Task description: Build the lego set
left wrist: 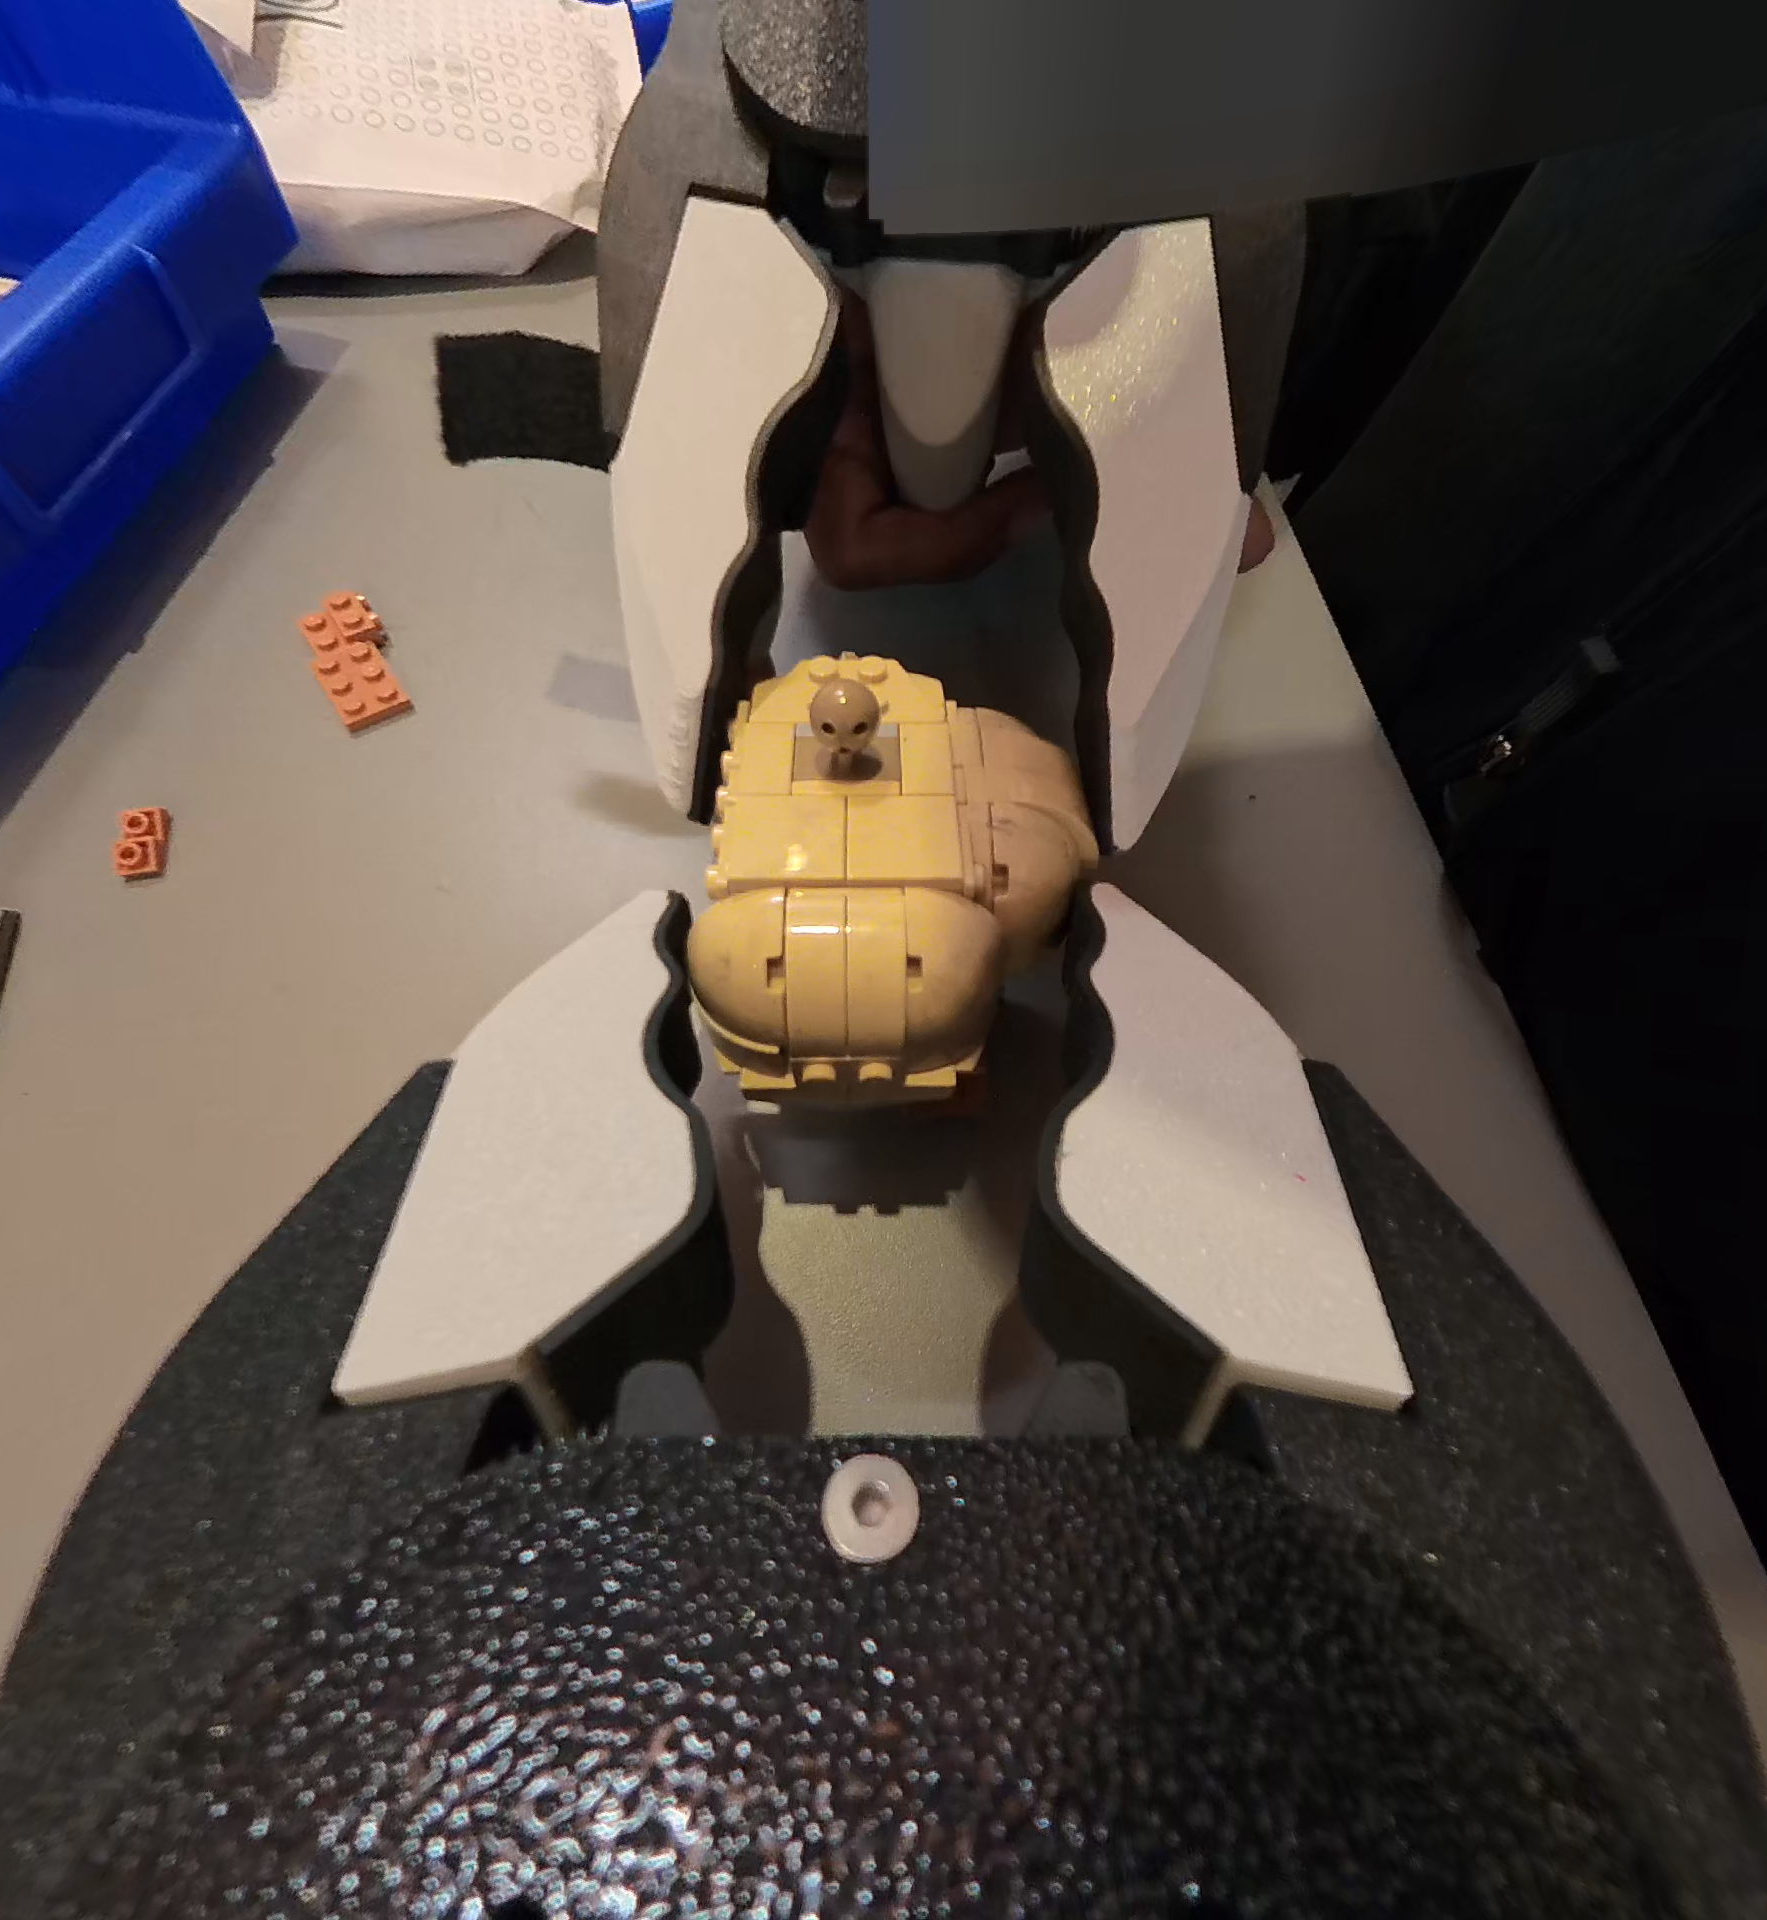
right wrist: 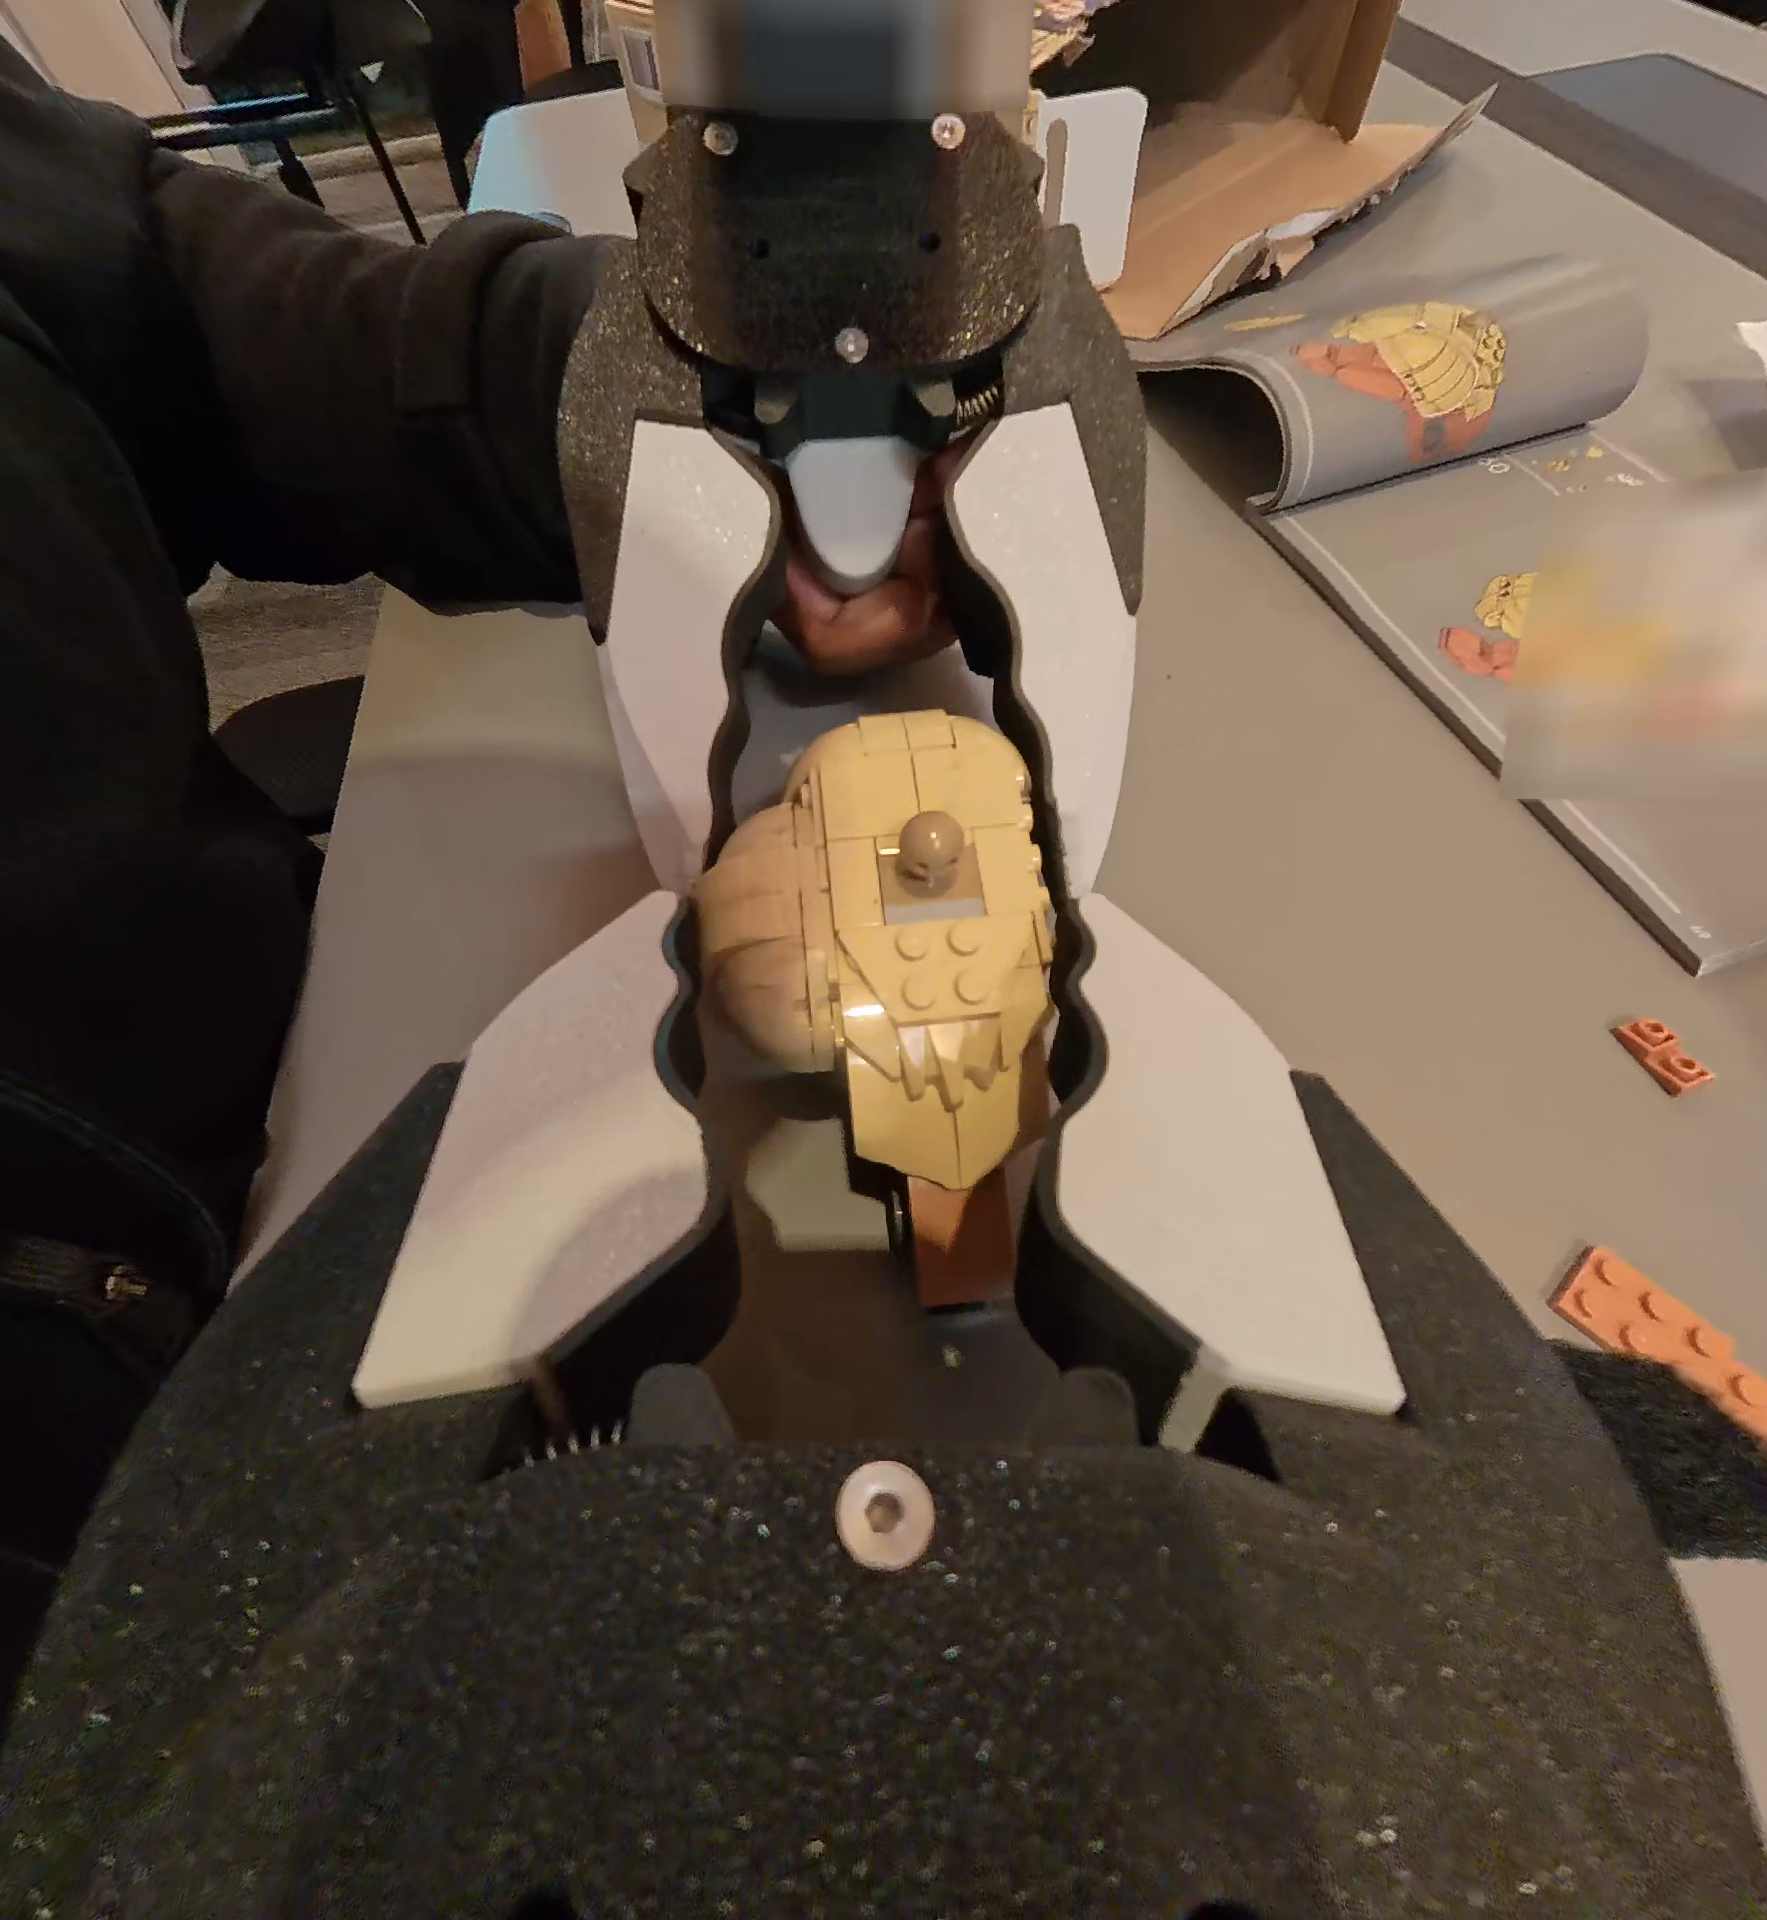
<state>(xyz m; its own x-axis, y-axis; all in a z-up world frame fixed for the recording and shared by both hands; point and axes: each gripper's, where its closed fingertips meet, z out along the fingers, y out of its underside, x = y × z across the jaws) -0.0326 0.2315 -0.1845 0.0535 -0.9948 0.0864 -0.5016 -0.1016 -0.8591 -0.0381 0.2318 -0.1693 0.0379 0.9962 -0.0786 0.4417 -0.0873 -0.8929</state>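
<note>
A tan lego model (left wrist: 848, 831) with rounded sides and a small grey-tan knob (left wrist: 843, 712) on top sits between both grippers, which face each other. My left gripper (left wrist: 879, 914) closes on its near end, both white fingers against its sides. My right gripper (left wrist: 900, 821) comes from the far side and clasps the other end. In the right wrist view the model (right wrist: 920, 987) shows a brown part (right wrist: 962, 1236) underneath, with my right gripper (right wrist: 877, 914) and my left gripper (right wrist: 889, 868) around it. I cannot tell whether it rests on the table.
Orange-brown plates (left wrist: 359, 665) and a small orange piece (left wrist: 141, 842) lie on the grey table to the left, near a blue bin (left wrist: 48, 343) and a black pad (left wrist: 515, 400). An open instruction booklet (right wrist: 1481, 416), a cardboard box (right wrist: 1274, 156) and a dark sleeve (right wrist: 235, 364) show in the right wrist view. Both grippers' tips are close together, under 4 cm apart. The small orange piece (left wrist: 141, 842) lies around 12 cm away from my left fingertips. Seen from the right wrist view (right wrist: 1660, 1051) as well.
</note>
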